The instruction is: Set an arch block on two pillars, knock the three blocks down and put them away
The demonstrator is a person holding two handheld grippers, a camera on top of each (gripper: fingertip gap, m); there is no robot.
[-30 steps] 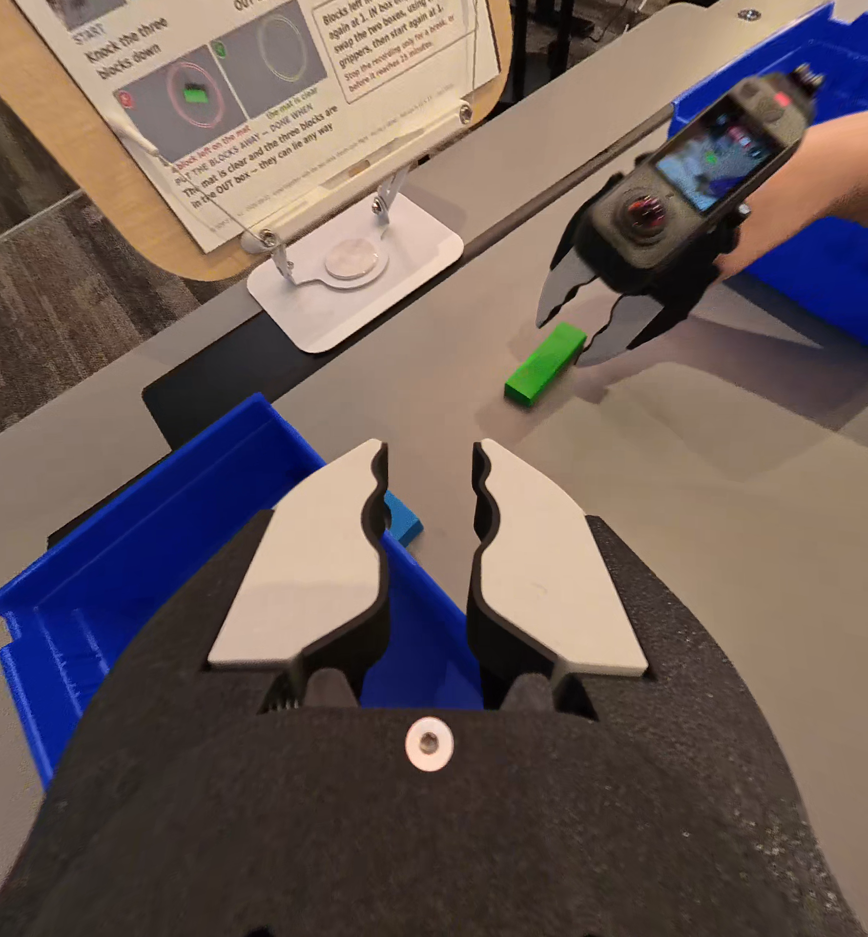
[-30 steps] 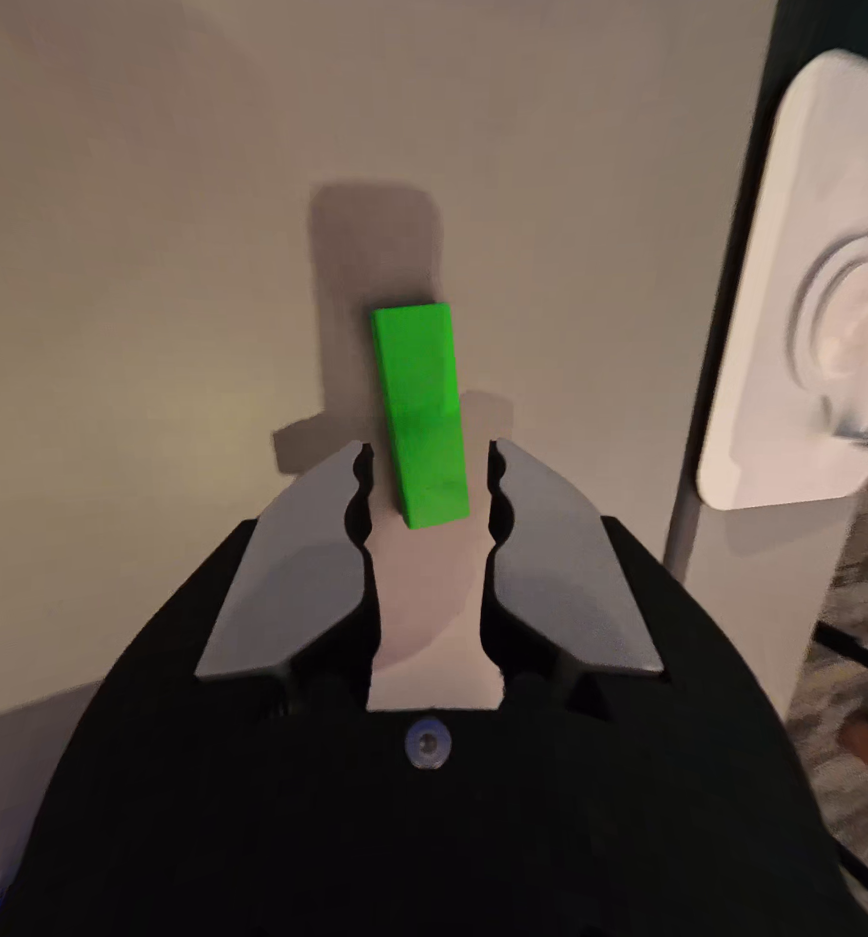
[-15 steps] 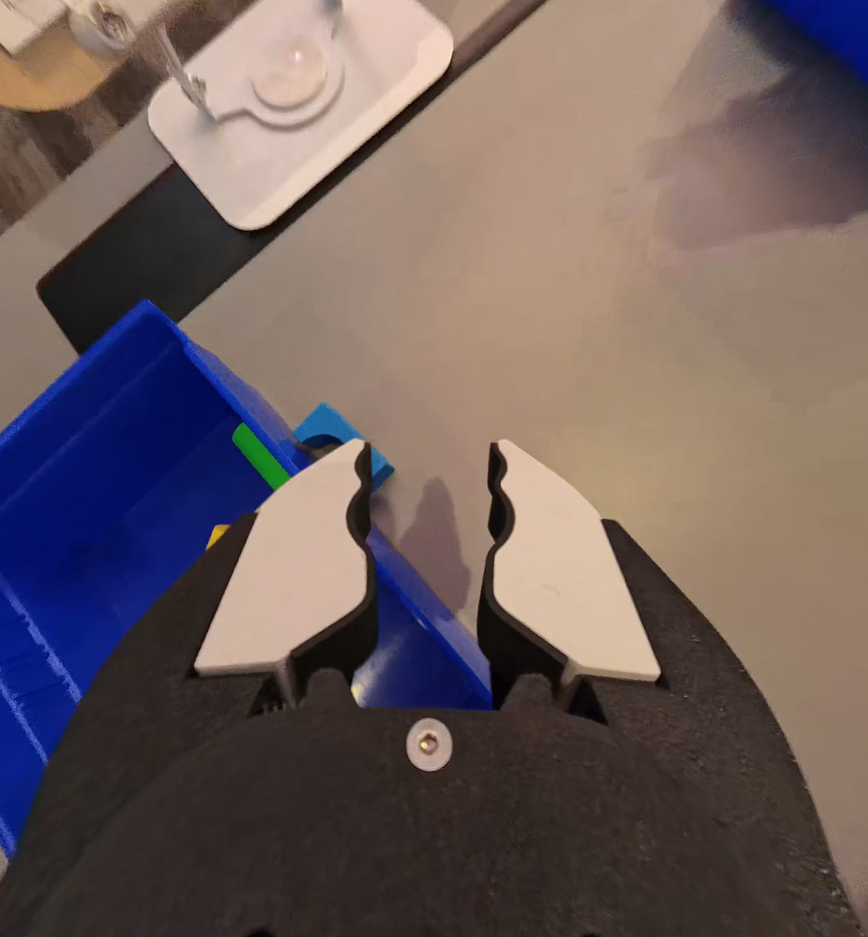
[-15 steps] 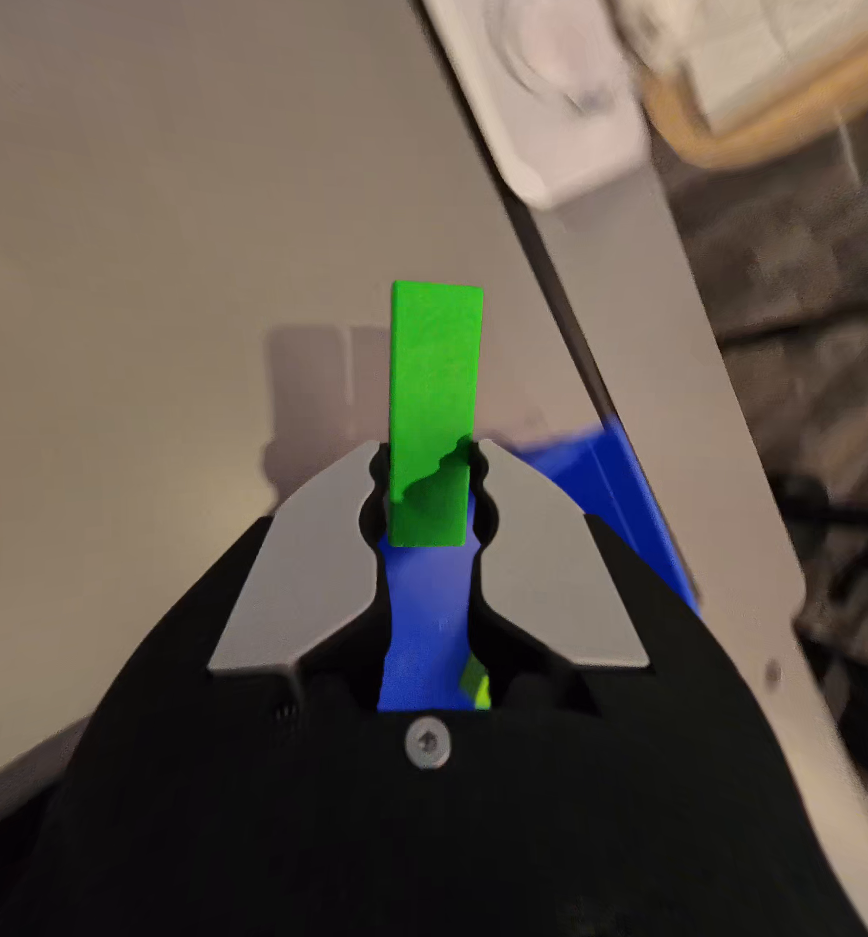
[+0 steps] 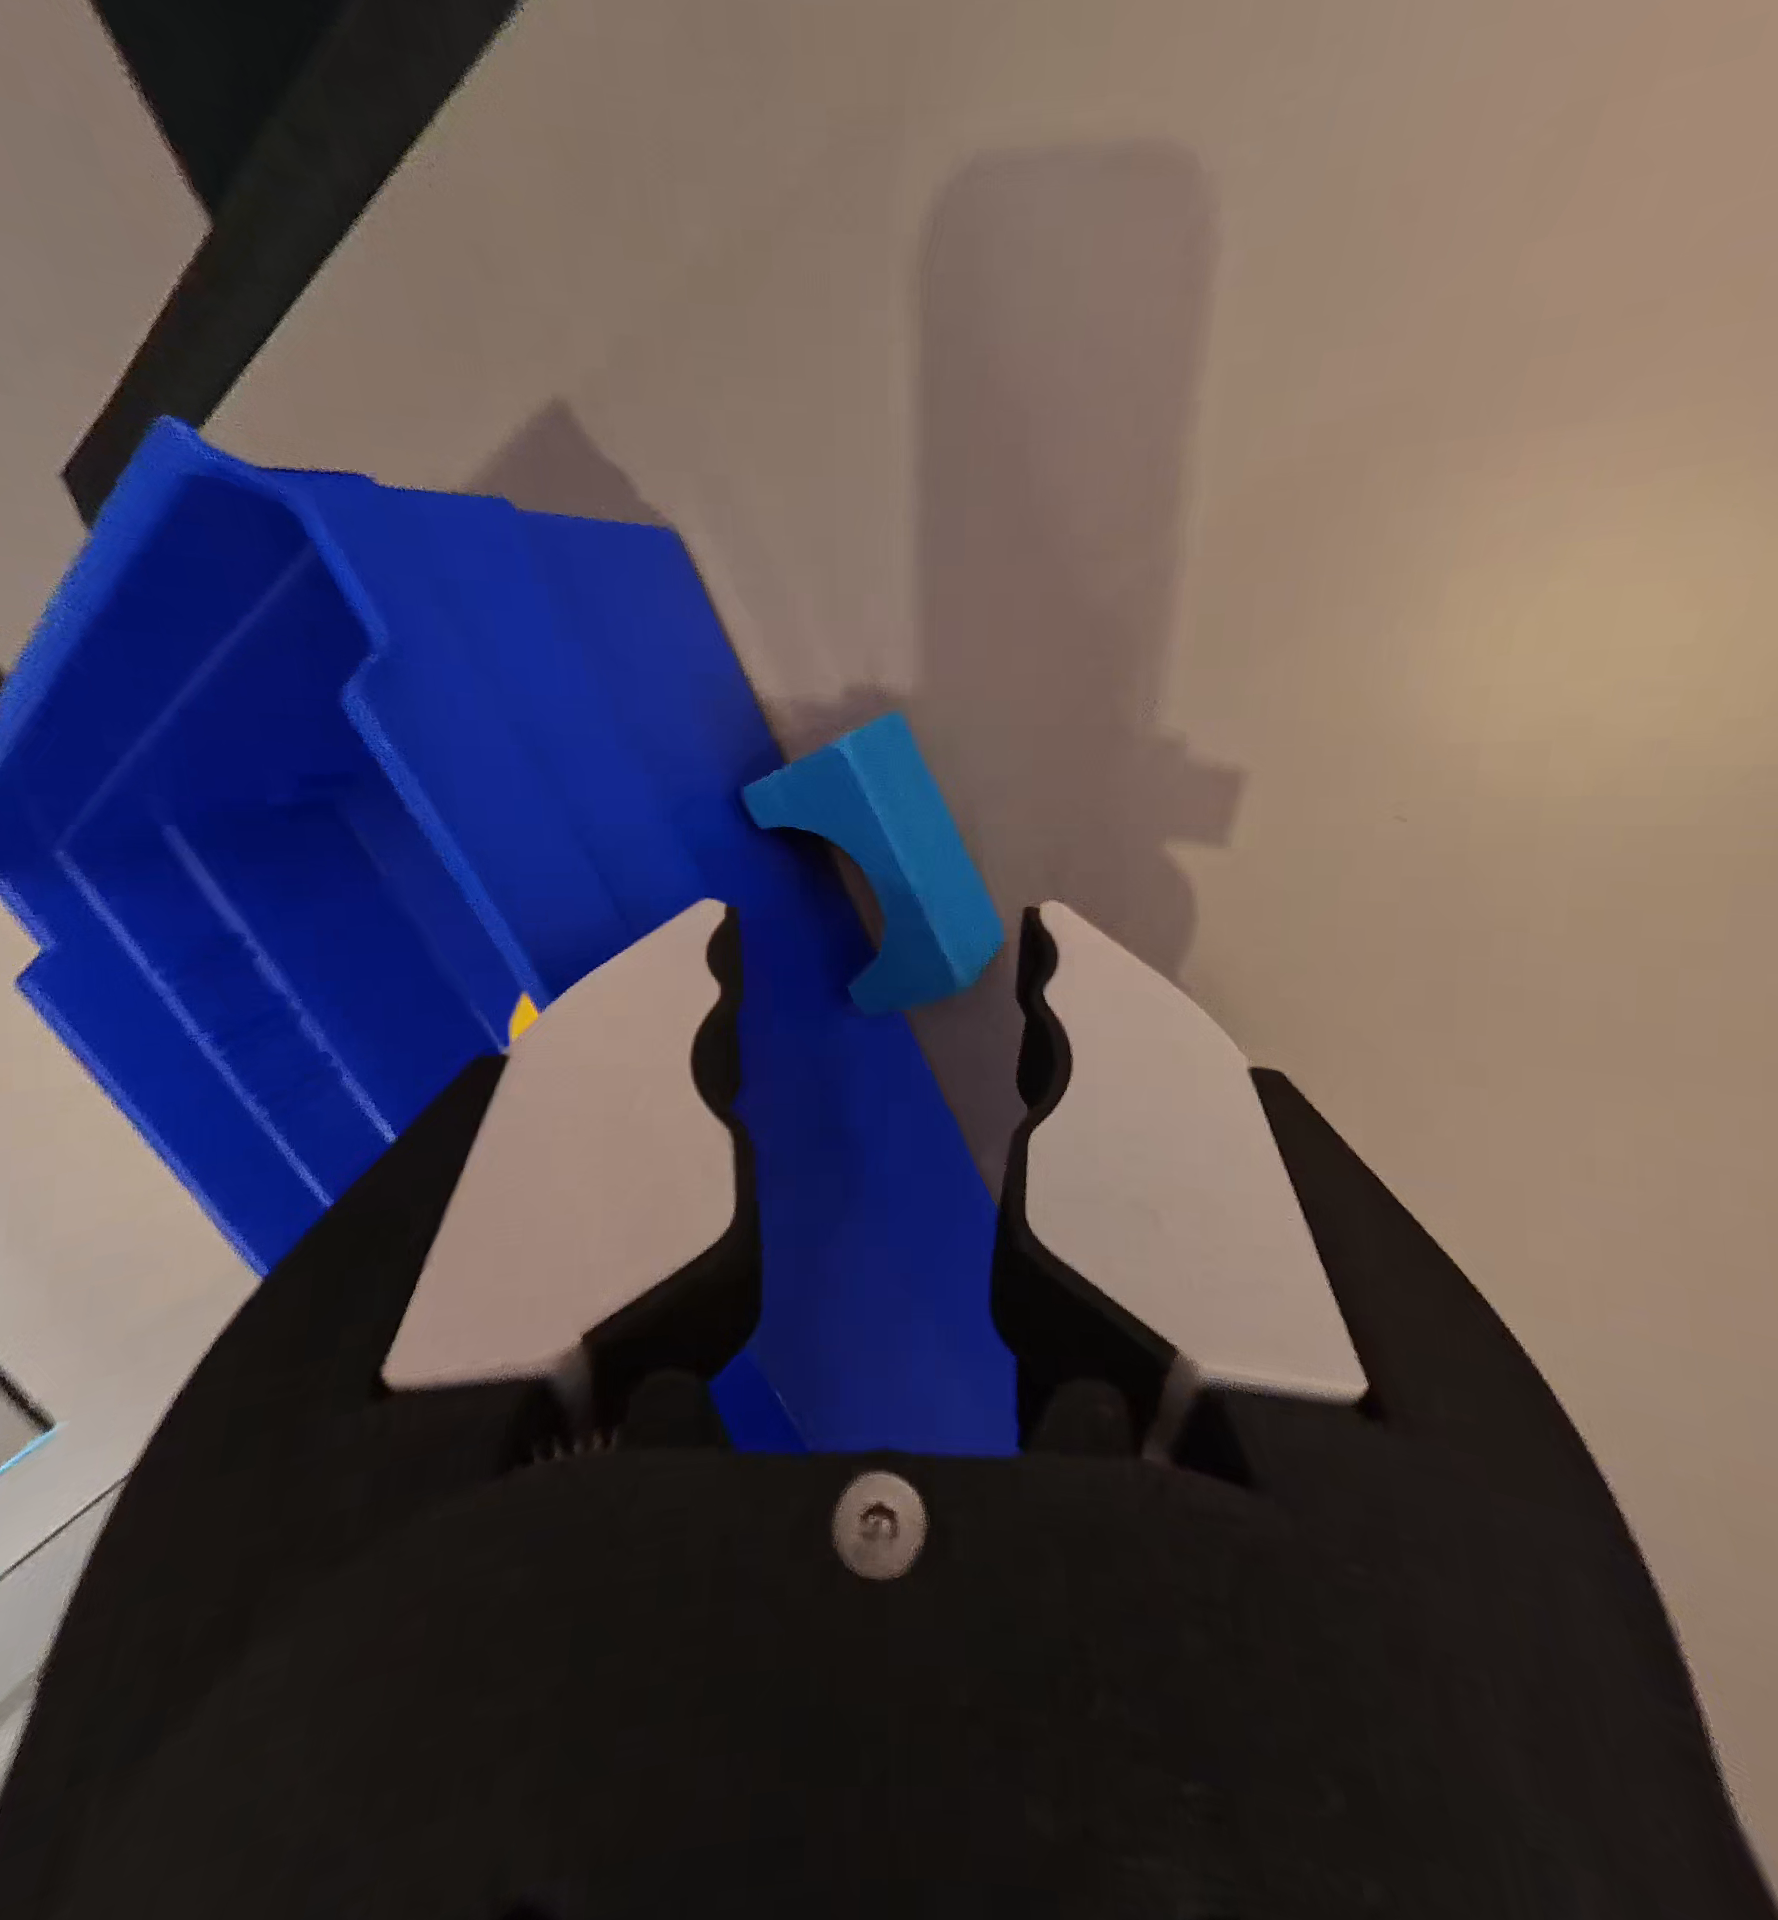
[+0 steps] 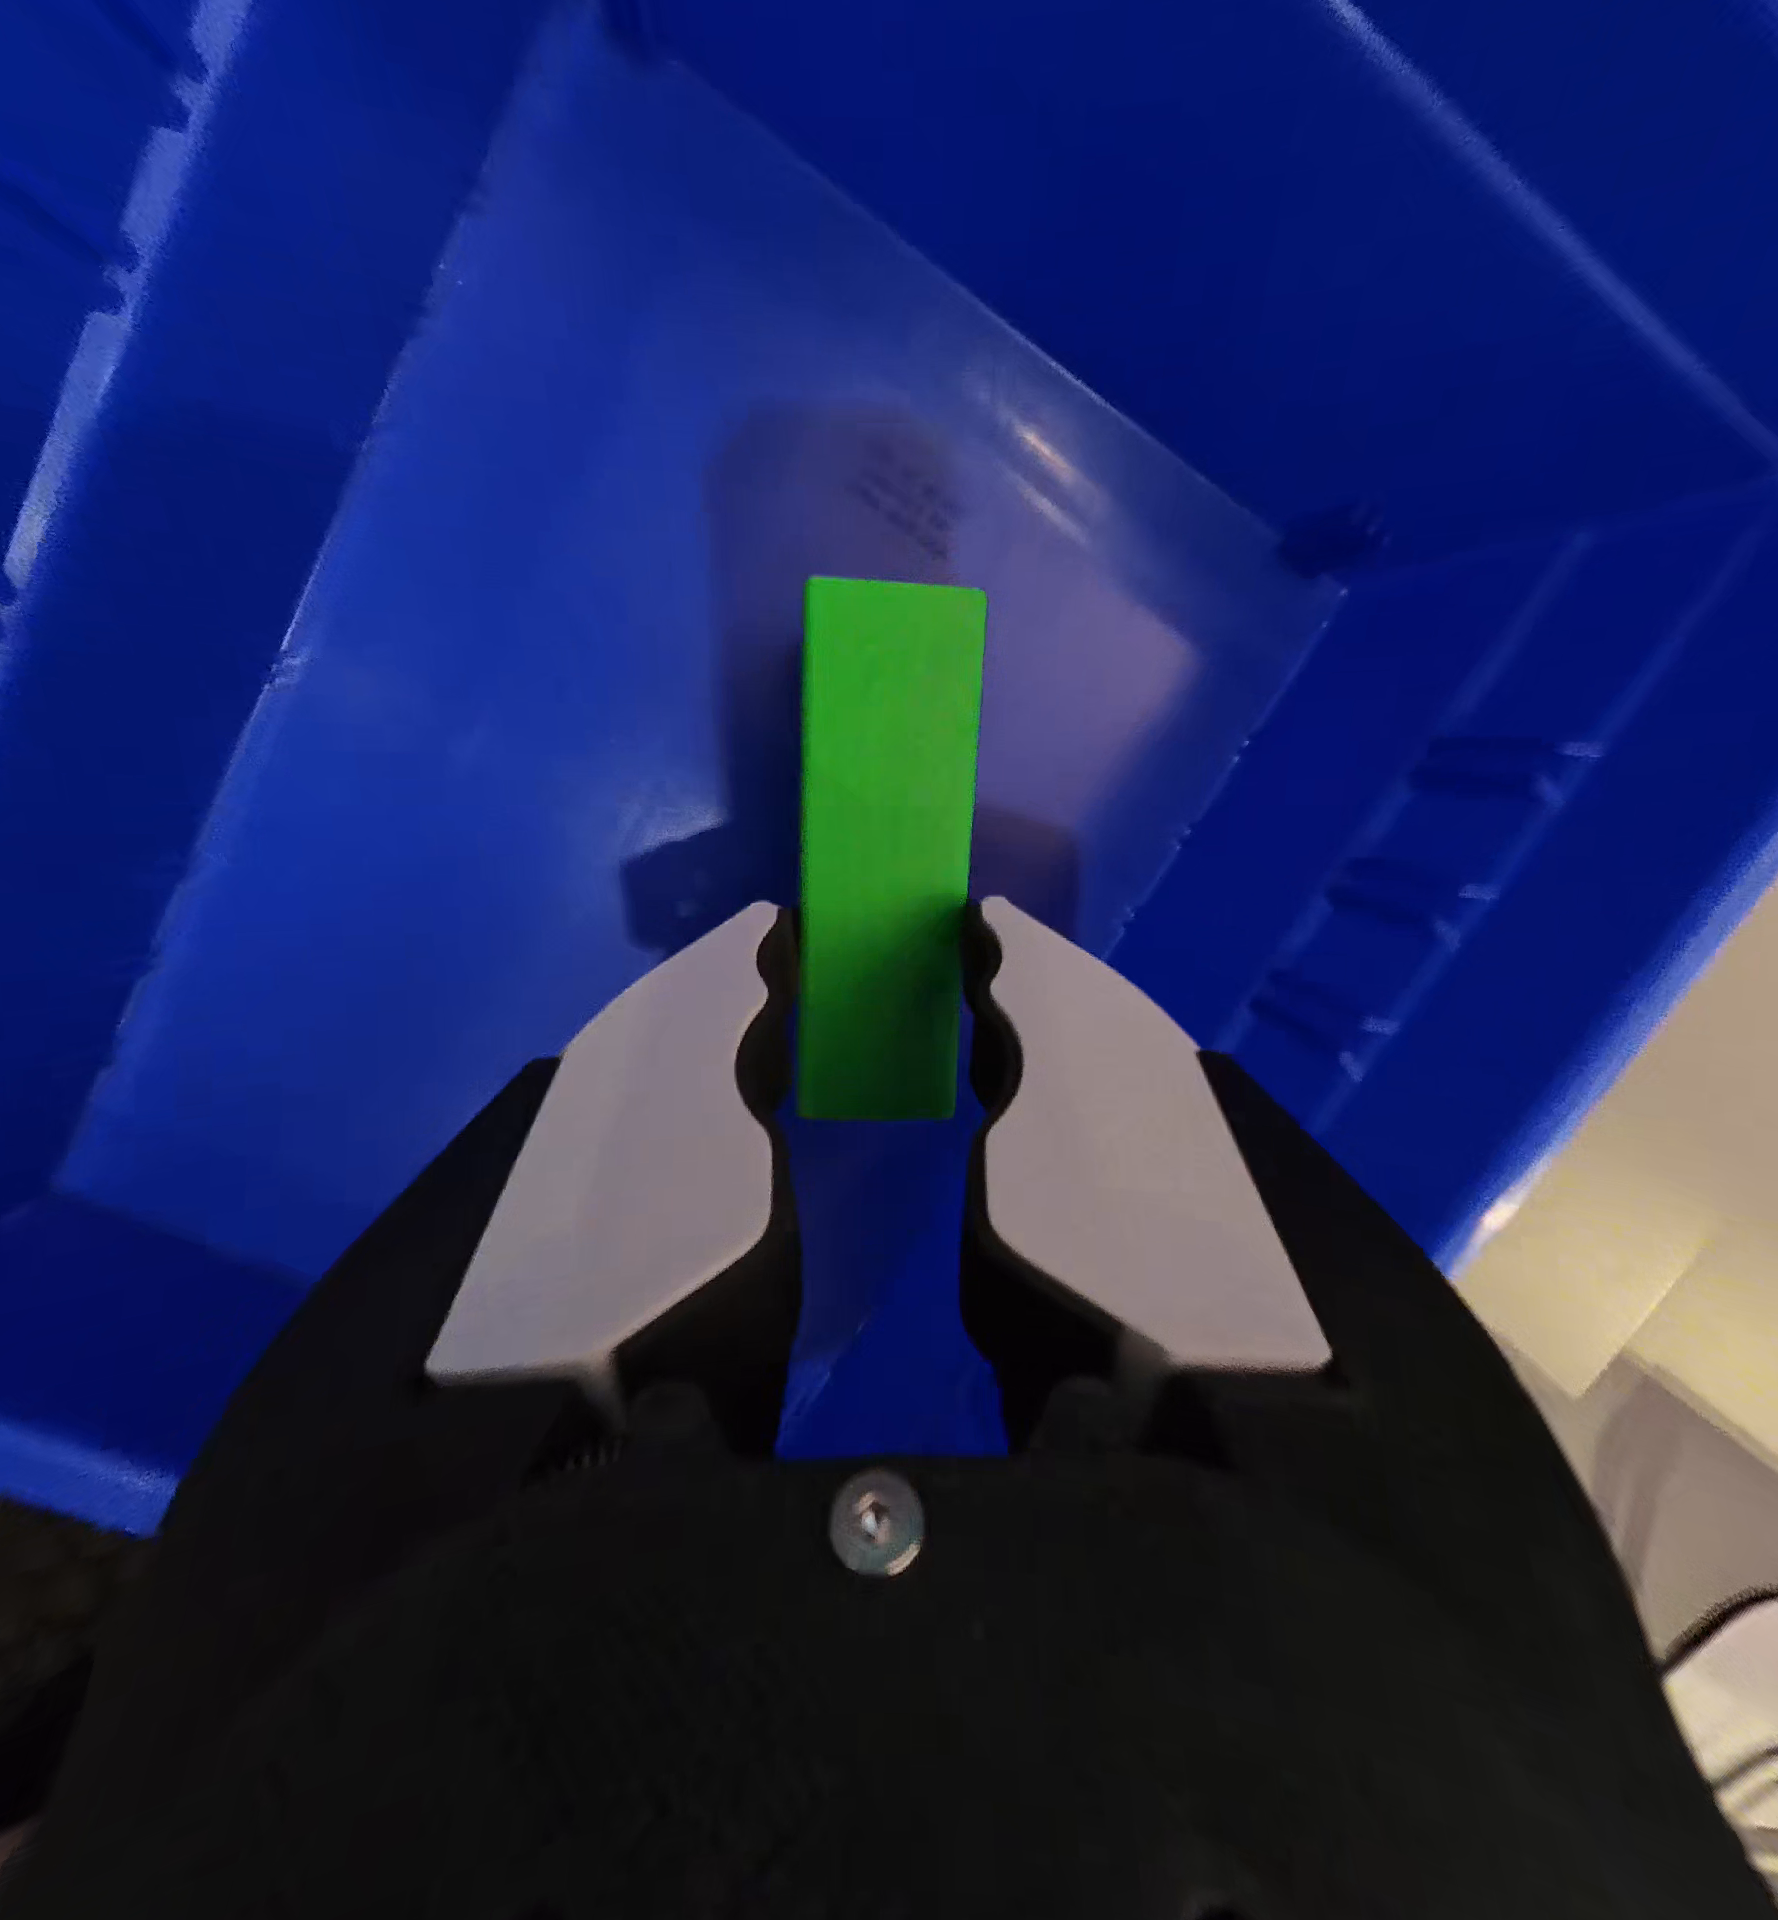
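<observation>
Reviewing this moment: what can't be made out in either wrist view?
- Left wrist view: most of the yellow piece in the blue bin, hidden by the open left gripper; its shape is unclear.
- Left wrist view: whether the light blue arch block touches the bin wall; motion blur.
- Right wrist view: the bin floor beneath the right gripper and green block.
- Right wrist view: bin rims, cut off by the frame.

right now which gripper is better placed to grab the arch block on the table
Left. The left gripper is open, just short of the arch block lying beside the blue bin. The right gripper is shut on the green block.
</observation>
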